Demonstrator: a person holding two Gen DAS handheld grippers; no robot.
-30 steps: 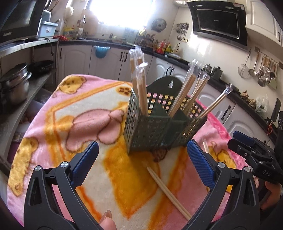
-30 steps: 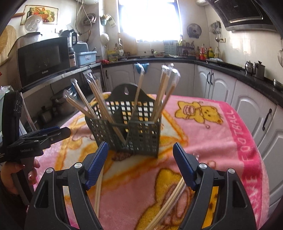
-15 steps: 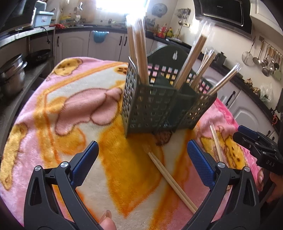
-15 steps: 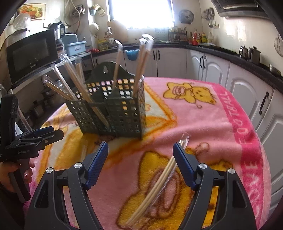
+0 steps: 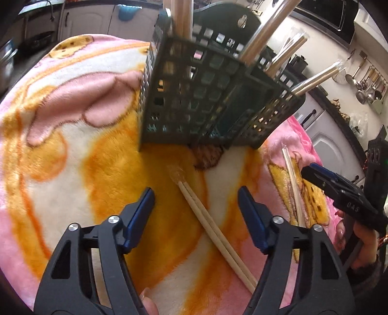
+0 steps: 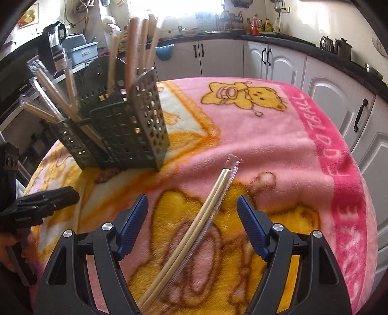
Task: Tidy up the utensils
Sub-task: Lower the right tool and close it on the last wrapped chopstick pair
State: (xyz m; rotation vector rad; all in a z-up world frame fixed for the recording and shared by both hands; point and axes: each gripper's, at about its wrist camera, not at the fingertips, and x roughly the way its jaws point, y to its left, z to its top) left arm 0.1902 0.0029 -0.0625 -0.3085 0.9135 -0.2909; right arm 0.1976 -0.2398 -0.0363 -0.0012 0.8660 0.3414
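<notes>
On the blanket-covered surface (image 6: 266, 135), wrapped chopsticks (image 5: 213, 227) lie between the closing left tongs (image 5: 196, 213), untouched; spread right tongs (image 6: 191, 218) straddle another pair (image 6: 194, 232) near the basket (image 6: 121, 130).

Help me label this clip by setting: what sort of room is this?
Most likely a home kitchen: white cabinets under a dark countertop, ladles and strainers hanging on the wall, and a range hood.

Blanket (image 6: 266, 135), pink border: "FOOTBALL" in pale letters; right gripper (image 5: 315, 173), black body: "DAS" in white
</notes>
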